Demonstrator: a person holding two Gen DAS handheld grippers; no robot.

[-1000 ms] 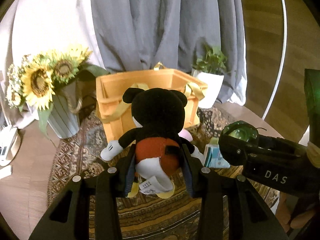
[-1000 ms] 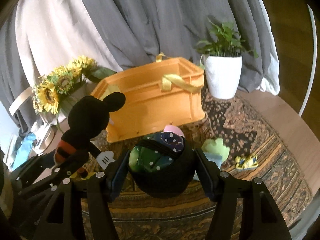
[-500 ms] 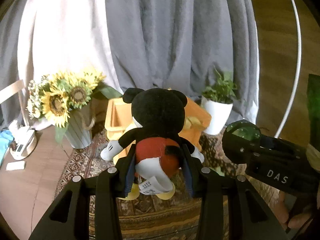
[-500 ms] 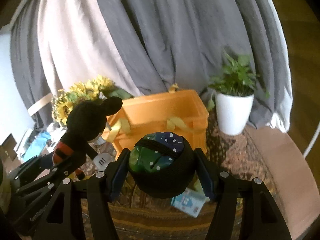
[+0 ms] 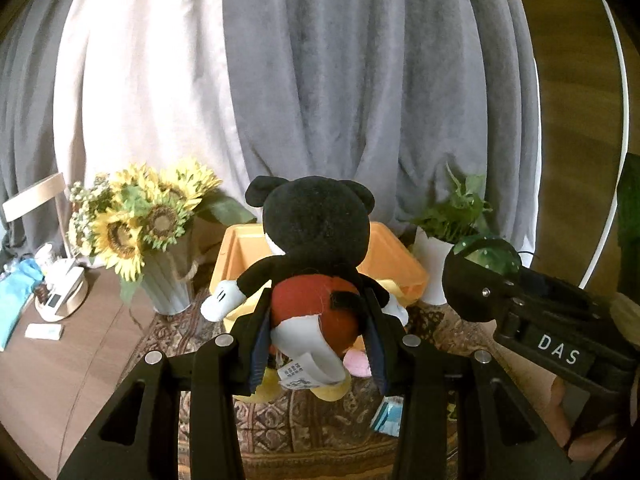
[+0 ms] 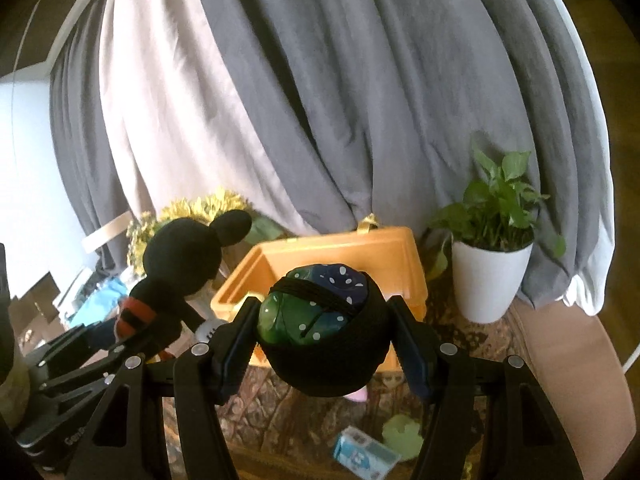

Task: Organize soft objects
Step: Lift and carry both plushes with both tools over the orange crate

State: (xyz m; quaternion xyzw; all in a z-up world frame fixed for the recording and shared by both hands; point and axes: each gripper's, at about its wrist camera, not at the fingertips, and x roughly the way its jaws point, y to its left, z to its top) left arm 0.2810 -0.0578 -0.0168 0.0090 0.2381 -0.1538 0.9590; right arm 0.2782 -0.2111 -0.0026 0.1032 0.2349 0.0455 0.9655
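From my left wrist camera I count, left to right, one pale ribbed vase of yellow sunflowers [image 5: 156,232], one orange plastic crate with yellow strap handles [image 5: 396,264], and one leafy green plant in a white pot [image 5: 436,264], all standing before grey and white curtains [image 5: 320,80] on a patterned brown rug [image 5: 320,424]. My left gripper [image 5: 316,344] is clenched on one black plush mouse with red shorts and white gloves [image 5: 316,248], its blue pads pressing the toy's hips so it hangs upright above the rug in front of the crate. My right gripper [image 6: 326,340] grasps one round black knitted ball with green and navy dotted patches [image 6: 324,320], squeezed between both fingers and held in the air over the crate's near wall. I see two plush toys in hand, one per gripper. Only the left view shows the small white devices [image 5: 56,300] on the wooden floor at far left and a pink soft toy [image 5: 356,362] under the mouse. Only the right view shows a pale green soft piece [image 6: 404,436] and a light blue box [image 6: 366,454] lying on the rug below the ball.
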